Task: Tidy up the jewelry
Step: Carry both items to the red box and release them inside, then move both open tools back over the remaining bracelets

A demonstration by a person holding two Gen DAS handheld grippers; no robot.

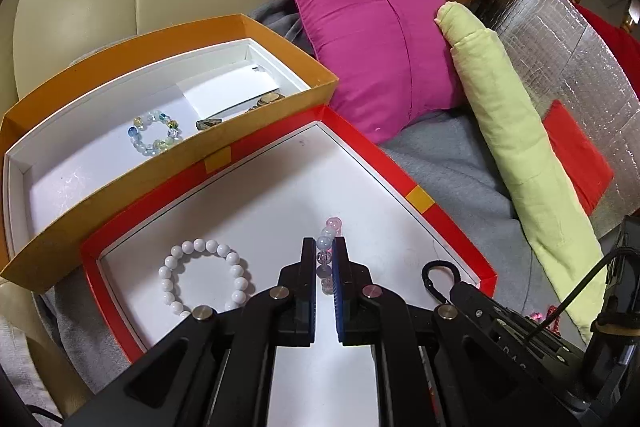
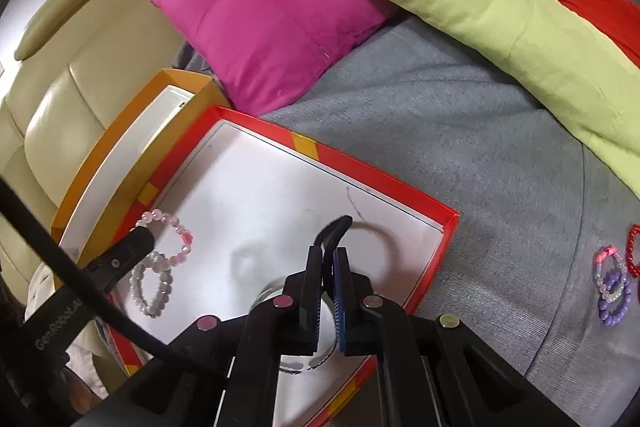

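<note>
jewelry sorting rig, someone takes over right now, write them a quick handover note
Left gripper: shut on a pale pink bead bracelet, over the red tray.
Right gripper: shut on a black hair tie, over the same tray.
In the tray: white bead bracelet. In the orange box: multicoloured glass bead bracelet and some small pieces.
Left to do: set down both held items, then collect the purple bracelet, the pink and white one and the red one on the grey blanket.
</note>
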